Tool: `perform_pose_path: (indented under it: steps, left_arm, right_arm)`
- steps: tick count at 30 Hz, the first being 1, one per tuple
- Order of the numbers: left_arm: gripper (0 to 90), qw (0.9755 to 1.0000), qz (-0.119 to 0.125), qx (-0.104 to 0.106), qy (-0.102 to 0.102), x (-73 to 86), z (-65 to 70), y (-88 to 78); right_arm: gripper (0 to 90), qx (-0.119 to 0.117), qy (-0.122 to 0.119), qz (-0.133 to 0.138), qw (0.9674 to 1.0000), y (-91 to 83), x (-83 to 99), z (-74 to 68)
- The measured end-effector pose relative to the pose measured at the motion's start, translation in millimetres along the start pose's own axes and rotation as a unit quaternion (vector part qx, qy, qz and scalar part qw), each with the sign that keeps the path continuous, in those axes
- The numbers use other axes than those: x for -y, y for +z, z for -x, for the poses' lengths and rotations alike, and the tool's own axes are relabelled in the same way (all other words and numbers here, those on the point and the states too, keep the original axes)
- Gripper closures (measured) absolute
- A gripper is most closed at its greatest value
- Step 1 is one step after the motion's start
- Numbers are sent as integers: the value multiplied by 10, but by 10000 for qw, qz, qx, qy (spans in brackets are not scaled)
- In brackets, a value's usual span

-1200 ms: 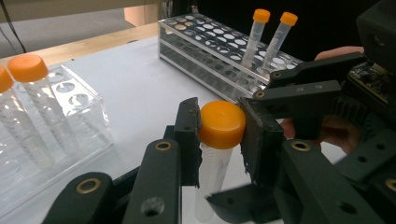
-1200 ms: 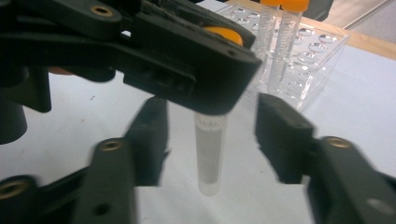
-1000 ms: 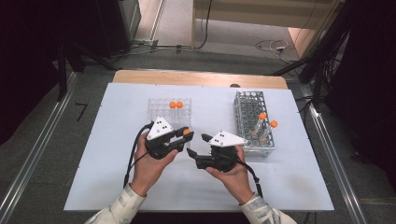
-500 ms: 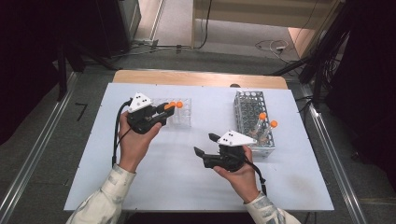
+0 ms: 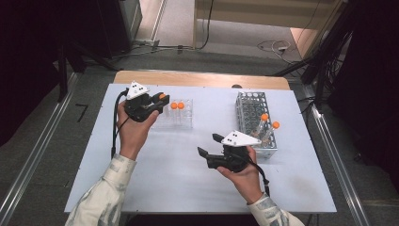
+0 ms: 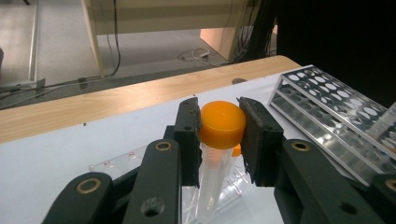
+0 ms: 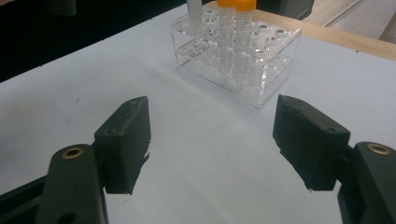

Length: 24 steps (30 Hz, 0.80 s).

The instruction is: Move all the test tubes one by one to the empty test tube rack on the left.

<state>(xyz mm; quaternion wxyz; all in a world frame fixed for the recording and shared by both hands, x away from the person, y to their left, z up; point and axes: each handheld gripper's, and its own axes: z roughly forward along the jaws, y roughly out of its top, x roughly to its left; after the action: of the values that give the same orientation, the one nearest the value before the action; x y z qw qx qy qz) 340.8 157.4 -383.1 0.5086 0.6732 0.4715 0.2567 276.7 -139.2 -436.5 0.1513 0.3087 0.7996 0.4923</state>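
My left gripper (image 5: 159,100) is shut on the orange cap of a clear tube (image 6: 222,125), which hangs upright between the jaws. It hovers over the left end of a clear plastic rack (image 5: 187,123) that holds two orange-capped tubes (image 5: 177,106). In the left gripper view the rack (image 6: 120,161) lies just below the held tube. My right gripper (image 5: 210,145) stands open at mid-table with nothing between its jaws. In the right gripper view its jaws point toward the clear rack (image 7: 275,65) and the tubes (image 7: 236,28) in it.
A metal wire rack (image 5: 249,106) stands at the right of the white table (image 5: 197,188), with two orange-capped tubes (image 5: 264,117) leaning in its near end. A wooden strip (image 5: 202,78) runs along the far edge. Cables lie on the floor beyond it.
My left hand has carried the held tube from mid-table leftward and away, up to the clear rack. The right hand has stayed roughly in place.
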Motion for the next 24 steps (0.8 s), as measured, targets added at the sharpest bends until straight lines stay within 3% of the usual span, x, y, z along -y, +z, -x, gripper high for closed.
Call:
perform_pose_path:
  steps: [10,24]
  left_arm:
    - [700,9998,82,-130,-102,-30,-72,85]
    - [700,9996,-4,-276,-24,0,-90,232]
  right_arm:
    - [265,-7,18,1,10000,-5,0,6]
    - [265,-7,16,7,10000,-10,3,20]
